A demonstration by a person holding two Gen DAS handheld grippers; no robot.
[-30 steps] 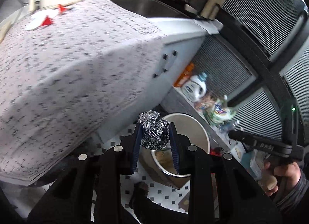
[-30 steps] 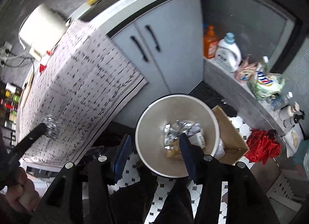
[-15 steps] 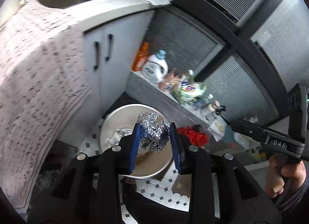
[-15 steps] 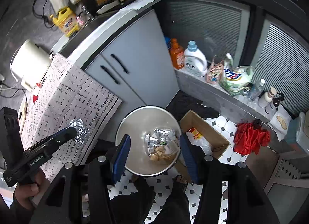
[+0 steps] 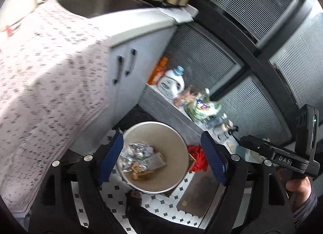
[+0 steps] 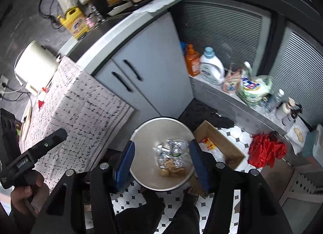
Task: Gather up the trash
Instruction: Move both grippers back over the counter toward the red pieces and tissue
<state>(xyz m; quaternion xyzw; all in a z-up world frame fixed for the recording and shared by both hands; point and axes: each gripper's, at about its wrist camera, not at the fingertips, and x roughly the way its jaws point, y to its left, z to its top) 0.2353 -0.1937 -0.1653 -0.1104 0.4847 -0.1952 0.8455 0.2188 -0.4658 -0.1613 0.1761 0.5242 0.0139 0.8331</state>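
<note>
A round metal bin (image 5: pixel 173 173) stands on the tiled floor and holds crumpled foil (image 5: pixel 134 153) and paper scraps. My left gripper (image 5: pixel 162 155) hangs above the bin, its jaws opening wide, with nothing between the blue pads (image 5: pixel 112 153). In the right wrist view the same bin (image 6: pixel 145 153) and foil (image 6: pixel 171 150) lie below my right gripper (image 6: pixel 161 162). Its jaws are also opening and hold nothing. A hand holds the left gripper's black handle (image 6: pixel 30 159) at the lower left of that view.
A cardboard box (image 6: pixel 220 143) sits against the bin's right side, with a red cloth (image 6: pixel 266 151) beyond it. Detergent bottles (image 6: pixel 212 68) and bags line a low ledge. A grey cabinet (image 6: pixel 153 76) and a cloth-covered counter (image 6: pixel 84 108) stand to the left.
The left jaws have spread wide and the foil ball has left them; it now lies in the bin. Both grippers shifted over the bin, and the right jaws widened slightly.
</note>
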